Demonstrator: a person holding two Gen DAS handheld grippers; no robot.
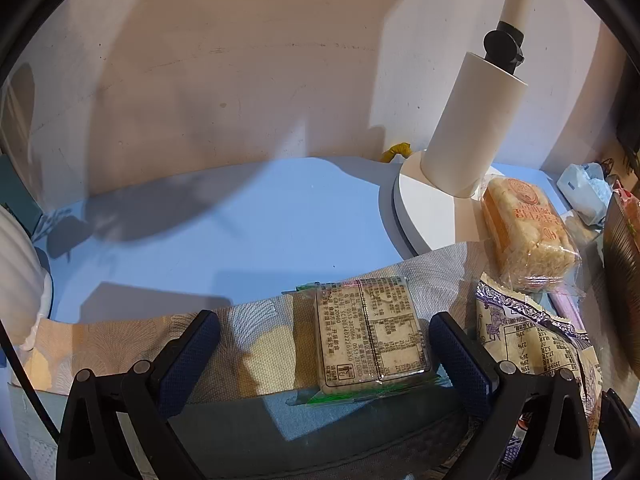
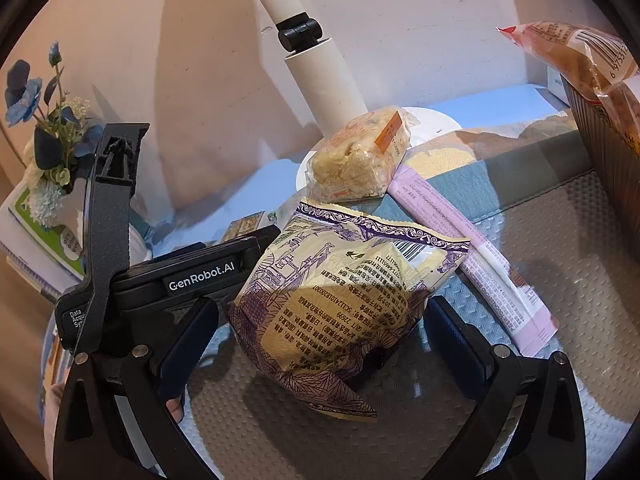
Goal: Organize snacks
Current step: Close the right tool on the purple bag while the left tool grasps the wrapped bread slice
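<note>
In the left wrist view, a flat green-edged snack pack (image 1: 372, 332) lies label-up on the patterned cloth. My left gripper (image 1: 324, 354) is open around it, and the pack sits nearer the right finger (image 1: 460, 356). In the right wrist view, my right gripper (image 2: 324, 340) is open, with a yellow pack printed in purple (image 2: 340, 300) lying between its fingers on the grey mat. The same pack (image 1: 536, 344) shows to the right of my left gripper. A clear-wrapped rice cake (image 2: 360, 160) and a pink stick pack (image 2: 480, 264) lie just beyond it.
A white lamp base (image 1: 424, 208) with its tilted stem stands by the wall, and the rice cake (image 1: 524, 232) touches it. A dark ribbed container (image 2: 600, 140) at the right holds an orange snack bag (image 2: 580, 52). Blue flowers (image 2: 48, 128) stand at the left. The left gripper's housing (image 2: 200, 276) is beside my right gripper.
</note>
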